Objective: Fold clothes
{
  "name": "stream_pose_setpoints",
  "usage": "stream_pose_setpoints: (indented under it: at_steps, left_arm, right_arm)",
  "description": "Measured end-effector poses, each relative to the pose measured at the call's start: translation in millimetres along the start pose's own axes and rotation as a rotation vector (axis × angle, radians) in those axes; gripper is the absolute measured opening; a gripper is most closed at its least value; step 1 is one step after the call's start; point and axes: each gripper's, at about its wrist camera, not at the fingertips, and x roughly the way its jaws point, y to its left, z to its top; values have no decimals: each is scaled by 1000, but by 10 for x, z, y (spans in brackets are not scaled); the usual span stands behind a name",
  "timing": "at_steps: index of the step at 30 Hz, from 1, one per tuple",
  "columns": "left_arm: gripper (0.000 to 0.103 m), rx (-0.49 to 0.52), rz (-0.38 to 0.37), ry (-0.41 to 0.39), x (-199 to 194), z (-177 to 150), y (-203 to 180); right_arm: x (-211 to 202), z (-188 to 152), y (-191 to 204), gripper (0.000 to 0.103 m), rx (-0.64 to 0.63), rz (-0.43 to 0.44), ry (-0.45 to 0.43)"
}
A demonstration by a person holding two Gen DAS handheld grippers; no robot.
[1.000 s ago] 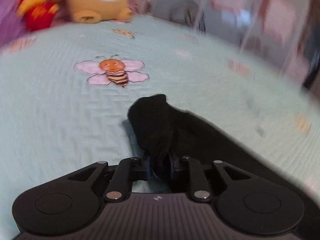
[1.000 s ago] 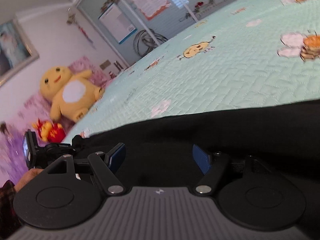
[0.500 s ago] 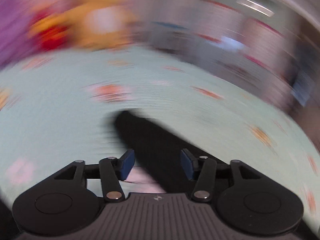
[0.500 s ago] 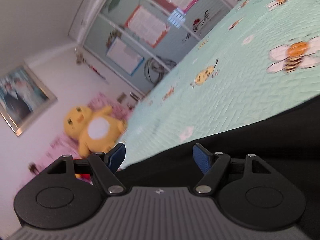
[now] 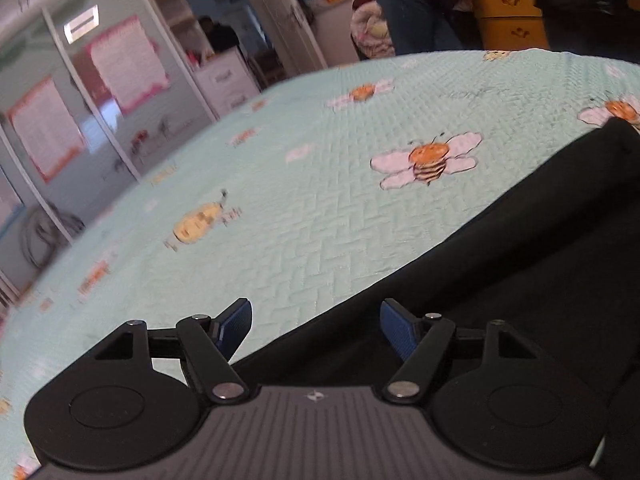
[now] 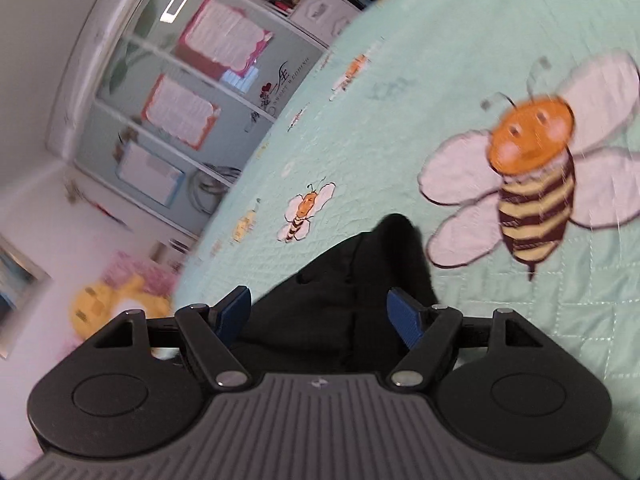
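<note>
On my left, my left gripper (image 5: 315, 318) is opening, its blue pads (image 5: 236, 322) wide apart and pressing on nothing; the edge of the black garment (image 5: 520, 264) runs slantwise beneath the gap, lying loose on the mint-green quilt (image 5: 304, 216) and filling the lower right of this view up to a corner near the far bee. A printed bee (image 5: 430, 158) sits just beyond the cloth's edge, and past the bed I see glass cabinet doors (image 5: 80, 120) and a person in jeans (image 5: 408, 12) bending by a yellow drawer chest (image 5: 508, 12). On my right, my right gripper (image 6: 318, 314) has its fingers spread as well, with nothing pinched; a narrow end of the same black garment (image 6: 352, 280) lies on the quilt (image 6: 380, 120) below and ahead of the gap, pointing away from me. A large bee (image 6: 532, 184) lies just right of it, and a yellow plush toy (image 6: 120, 304), blurred, sits at the far left.
</note>
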Motion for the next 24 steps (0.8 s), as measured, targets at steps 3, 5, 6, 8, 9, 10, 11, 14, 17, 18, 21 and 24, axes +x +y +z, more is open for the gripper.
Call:
stream_pose_setpoints:
  at_steps: [3,5,6,8,9,10,11,14,17,18,21,24]
  left_arm:
    - [74,-24,-12,51,188,-61,102]
    - [74,-39,-19,60,230,-108,180]
    - [74,-54,-23,56,238,-131,213]
    - [74,-79,-45,39,224,-167,268]
    - [74,-78,-61,33,212,-174,259]
    - [74,-78,-78,27,199,-182,250]
    - [74,-69,-89,23,196,-188,232]
    - [74,-12,-116,19,244,-176,164]
    - [74,29,-139,10,291,-150,135]
    - [75,31,-149,8,313,-139,147]
    - [77,-4,-199,26,420,-110,231]
    - [78,-65,-262,71,531,-115,321]
  right_arm:
    - [91,61,-142,76,58,46,10]
    - [159,92,-160,76,58,58,25]
    - [195,112,-152,76,46,45,32]
    - [278,150,-160,76,27,12,47]
    - [316,167,-171,75,23,7,55]
    - [347,182,-187,76,23,19,65]
    - [375,191,-195,75,23,36,76]
    - [458,195,-182,75,16,86,115]
    - [556,184,-141,73,-15,100,147]
    - [578,171,-137,71,-25,93,153]
    - [600,153,-163,67,-40,74,167]
    - [590,173,-196,61,-46,73,173]
